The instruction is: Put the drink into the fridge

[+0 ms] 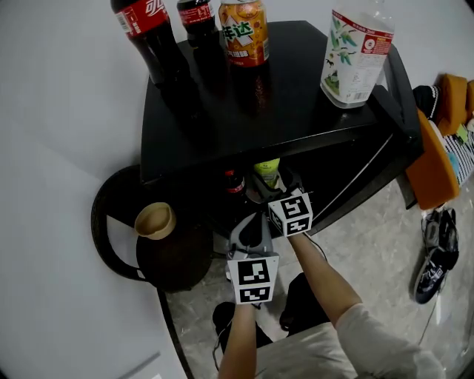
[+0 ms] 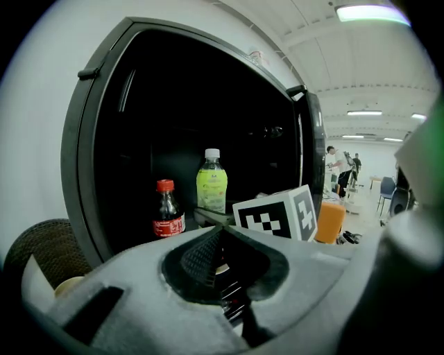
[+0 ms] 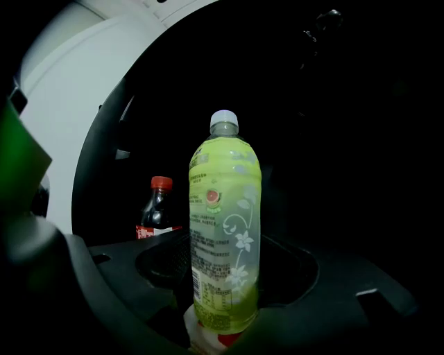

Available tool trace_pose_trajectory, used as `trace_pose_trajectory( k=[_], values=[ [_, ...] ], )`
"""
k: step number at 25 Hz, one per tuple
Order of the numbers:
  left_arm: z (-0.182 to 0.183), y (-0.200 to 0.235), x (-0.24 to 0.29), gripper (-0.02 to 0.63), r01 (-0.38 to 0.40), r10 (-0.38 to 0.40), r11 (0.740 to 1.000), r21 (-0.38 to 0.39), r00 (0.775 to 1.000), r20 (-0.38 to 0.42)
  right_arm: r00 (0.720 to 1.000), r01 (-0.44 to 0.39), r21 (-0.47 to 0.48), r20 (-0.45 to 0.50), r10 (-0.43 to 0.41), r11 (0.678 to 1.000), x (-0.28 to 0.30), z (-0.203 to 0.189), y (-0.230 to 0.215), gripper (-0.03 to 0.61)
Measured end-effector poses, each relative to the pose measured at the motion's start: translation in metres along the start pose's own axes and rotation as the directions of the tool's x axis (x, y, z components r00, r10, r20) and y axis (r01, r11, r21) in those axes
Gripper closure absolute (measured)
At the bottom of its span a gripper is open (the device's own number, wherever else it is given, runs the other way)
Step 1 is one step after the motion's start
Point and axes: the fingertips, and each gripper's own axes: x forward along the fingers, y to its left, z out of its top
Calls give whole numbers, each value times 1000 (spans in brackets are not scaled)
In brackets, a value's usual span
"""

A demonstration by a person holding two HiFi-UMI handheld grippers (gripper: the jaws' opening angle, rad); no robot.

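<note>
While left jaws closed, right jaws on green bottle in fridge beside cola.

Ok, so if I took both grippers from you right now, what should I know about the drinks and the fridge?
Left gripper: jaws together, empty, low in front of the open fridge.
Right gripper: shut on the green drink bottle, upright, inside the fridge opening.
Inside: a small cola bottle stands to its left.
On top: two cola bottles, an orange drink bottle, a clear bottle.
Left to do: set the green bottle down, let go, pull out. The top four probably follow.
</note>
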Motion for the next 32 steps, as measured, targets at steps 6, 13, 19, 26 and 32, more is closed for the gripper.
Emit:
trace_pose_trajectory(
  k=[6, 13, 19, 26, 32],
  values=[
    [14, -7, -22, 604, 45, -46, 998, -43, 999, -26, 994, 24, -26, -102, -26, 999, -22, 5, -3, 304],
    [69, -7, -87, 605, 72, -81, 989, -126, 995, -66, 980, 132, 13, -151, -129, 991, -110, 80, 24, 305],
    [147, -6, -151, 604, 110, -118, 983, -147, 992, -44, 987, 109, 149, -132, -89, 983, -160, 174, 87, 386],
    [205, -9, -200, 604, 205, -204, 977, -52, 979, 15, 972, 229, 120, -90, -219, 966, -200, 249, 109, 451],
    [210, 0, -218, 604, 249, -249, 968, -5, 968, 22, 957, 290, 179, -81, -280, 940, -225, 262, 122, 569]
  ],
)
